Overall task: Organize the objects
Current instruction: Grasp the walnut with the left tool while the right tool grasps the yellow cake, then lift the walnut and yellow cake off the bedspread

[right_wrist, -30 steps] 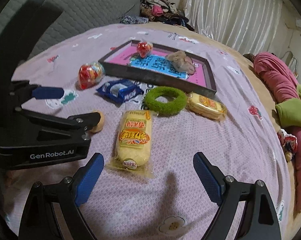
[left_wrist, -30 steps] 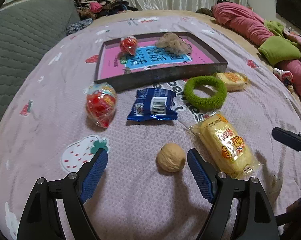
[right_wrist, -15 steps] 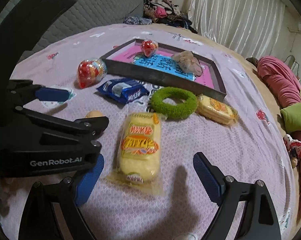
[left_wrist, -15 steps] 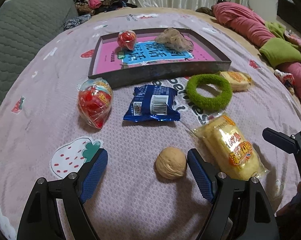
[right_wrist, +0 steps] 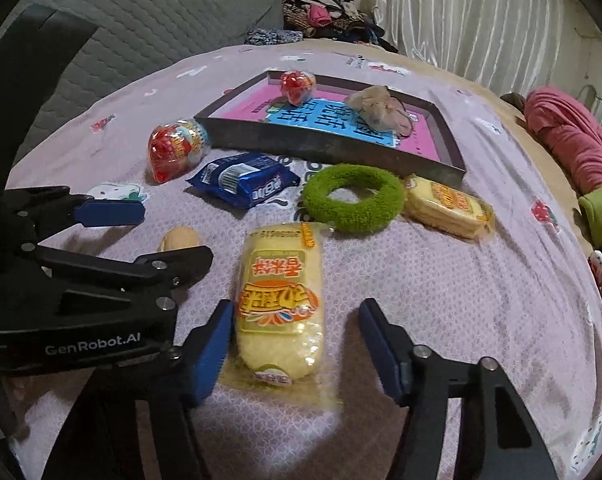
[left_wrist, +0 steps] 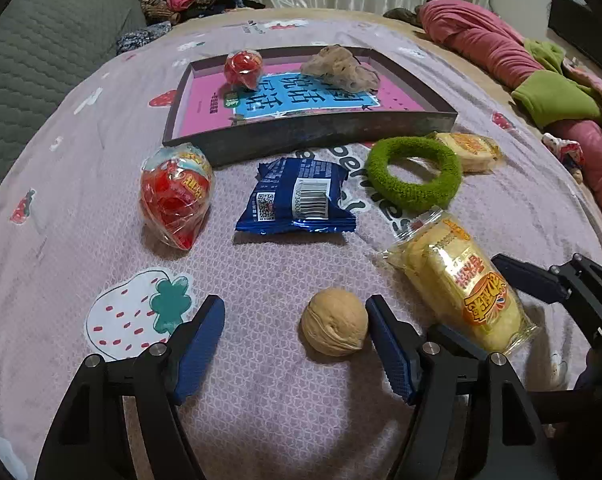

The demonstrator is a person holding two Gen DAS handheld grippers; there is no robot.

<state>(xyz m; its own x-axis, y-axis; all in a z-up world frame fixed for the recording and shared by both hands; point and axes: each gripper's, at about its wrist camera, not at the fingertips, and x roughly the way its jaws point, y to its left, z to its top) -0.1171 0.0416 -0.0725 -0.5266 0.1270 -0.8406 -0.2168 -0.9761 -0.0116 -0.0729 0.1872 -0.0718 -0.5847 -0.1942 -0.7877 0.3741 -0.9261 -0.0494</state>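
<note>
The long yellow cake packet (right_wrist: 279, 300) lies on the bed's lilac sheet (right_wrist: 441, 288) between the blue pads of the right tongs (right_wrist: 295, 334). Those jaws are closing around it; the left pad is right at its edge, the right pad still apart from it. Its orange label carries Chinese characters that read upside down from the right wrist view, with a printed date code at the far end too blurred to read.

Just to its left, the walnut (left_wrist: 335, 332) sits between the pads of the left tongs (left_wrist: 297, 340), whose jaws are also closing, the right pad just beside the shell and the left one well apart. The left tongs' black body reads "GenRobot.AI".

Farther out lie a blue snack packet (left_wrist: 299, 196) showing a barcode and QR code, a red wrapped sweet (left_wrist: 175, 194), a green fuzzy ring (left_wrist: 413, 174) and a smaller yellow packet (left_wrist: 469, 148). Beyond them the shallow box (left_wrist: 301, 136), lined pink and blue with large Chinese characters, holds another red sweet (left_wrist: 243, 68) and a beige scrunchie (left_wrist: 337, 68).
</note>
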